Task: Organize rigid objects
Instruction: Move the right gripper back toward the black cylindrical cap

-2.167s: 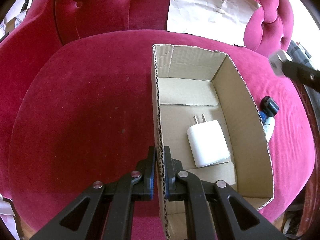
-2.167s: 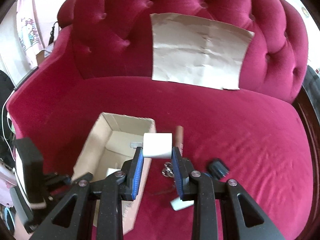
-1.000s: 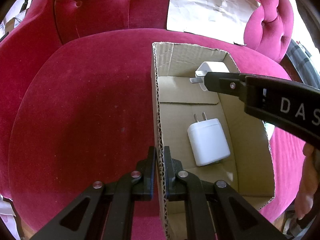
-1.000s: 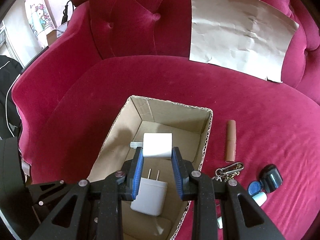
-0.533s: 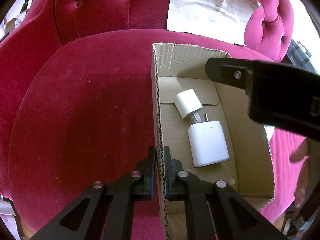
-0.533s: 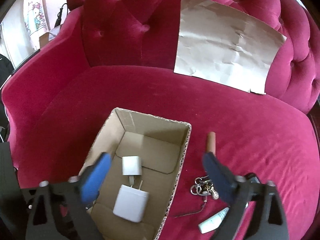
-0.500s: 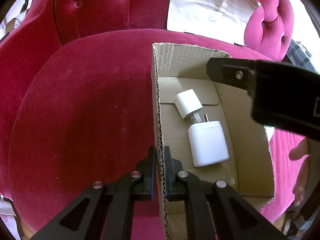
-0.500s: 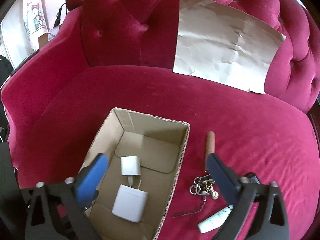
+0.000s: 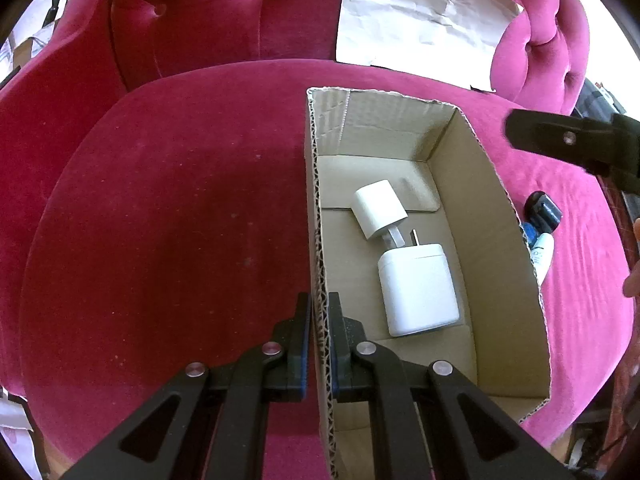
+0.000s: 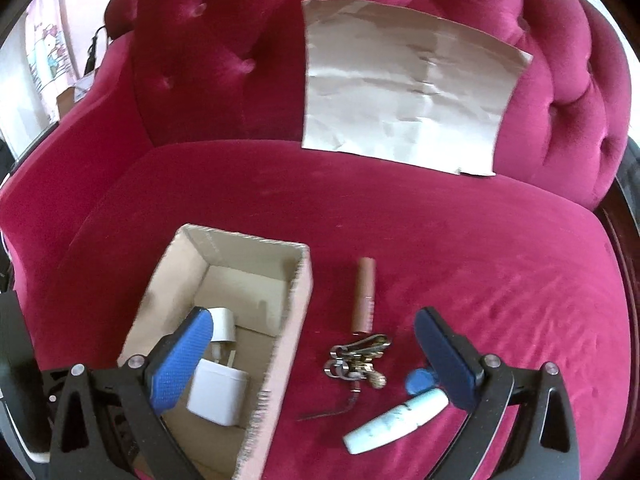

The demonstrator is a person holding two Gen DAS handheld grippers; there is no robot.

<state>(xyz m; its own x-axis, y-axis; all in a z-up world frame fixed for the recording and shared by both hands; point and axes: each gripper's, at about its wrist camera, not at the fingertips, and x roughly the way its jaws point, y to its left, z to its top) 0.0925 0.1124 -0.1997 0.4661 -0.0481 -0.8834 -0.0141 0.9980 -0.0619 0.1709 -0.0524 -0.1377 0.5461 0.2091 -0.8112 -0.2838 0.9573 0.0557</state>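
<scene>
An open cardboard box (image 9: 472, 200) (image 10: 296, 320) sits on a crimson velvet sofa. Inside lie a small white plug adapter (image 9: 378, 208) (image 10: 224, 324) and a larger white charger (image 9: 418, 288) (image 10: 218, 394), prongs touching. My left gripper (image 9: 319, 312) is shut on the box's left wall. My right gripper (image 10: 312, 344) stands wide open and empty, above the box's right wall and the loose things beside it: a brown tube (image 10: 365, 294), a key bunch (image 10: 356, 364), a white tube (image 10: 396, 416), a blue cap (image 10: 418, 382). One of its fingers (image 9: 560, 140) shows at the left wrist view's right edge.
A creased sheet of brown paper (image 10: 408, 92) (image 9: 420, 16) leans on the tufted sofa back. A black cap (image 9: 542, 212) lies right of the box. A person's fingertips (image 9: 634, 276) show at the right edge. Bare seat cushion (image 9: 180, 220) spreads left of the box.
My right gripper let the small adapter go into the box, opened wide, and drew back to the right away from the box. The left gripper and the box stayed put.
</scene>
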